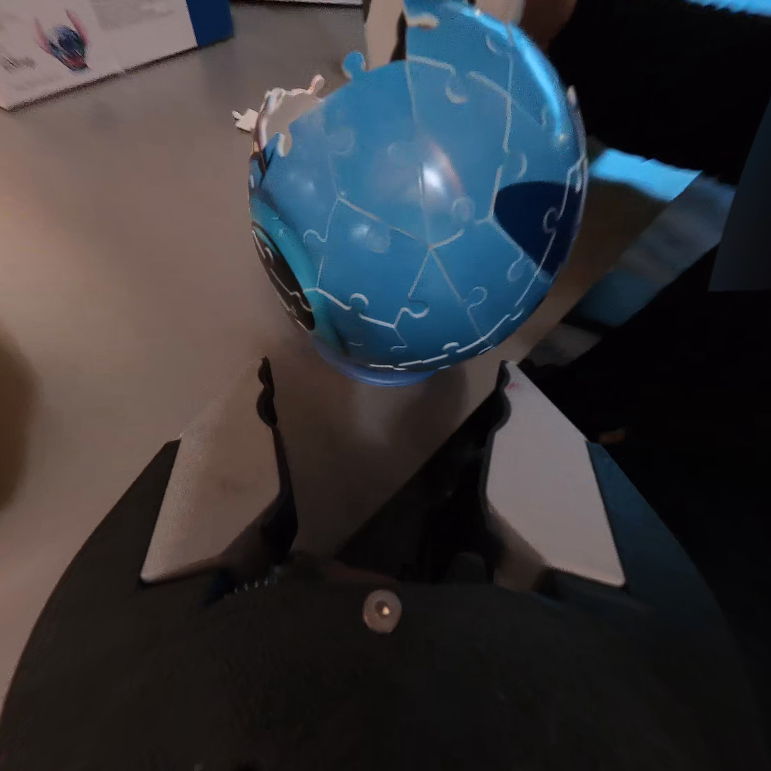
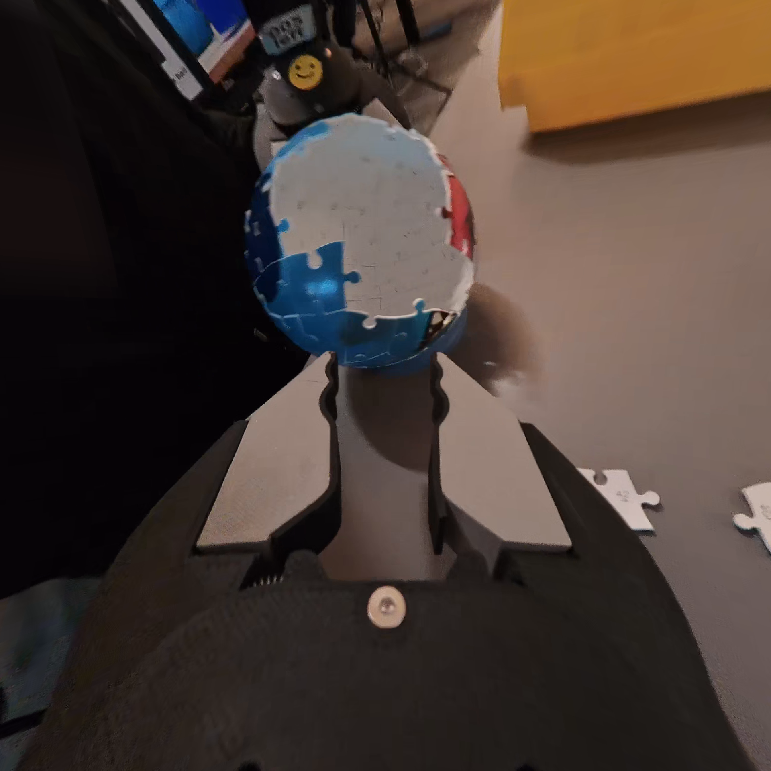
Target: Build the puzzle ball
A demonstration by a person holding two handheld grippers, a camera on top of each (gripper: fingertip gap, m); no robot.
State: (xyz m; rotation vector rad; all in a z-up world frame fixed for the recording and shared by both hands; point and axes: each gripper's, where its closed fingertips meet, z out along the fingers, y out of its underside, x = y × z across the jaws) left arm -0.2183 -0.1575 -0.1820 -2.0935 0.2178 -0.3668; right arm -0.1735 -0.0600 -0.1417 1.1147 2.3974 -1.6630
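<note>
Unfinished puzzle ball (image 1: 417, 208) just beyond left gripper (image 1: 384, 375), jaws spread; likewise right gripper (image 2: 384, 367), jaws spread, empty.

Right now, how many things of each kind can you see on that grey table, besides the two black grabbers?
Partly built blue puzzle ball: 1
Loose white jigsaw pieces, lying blank side up: 2
Flat yellow box: 1
White printed box with a blue side: 1
Total: 5
</note>
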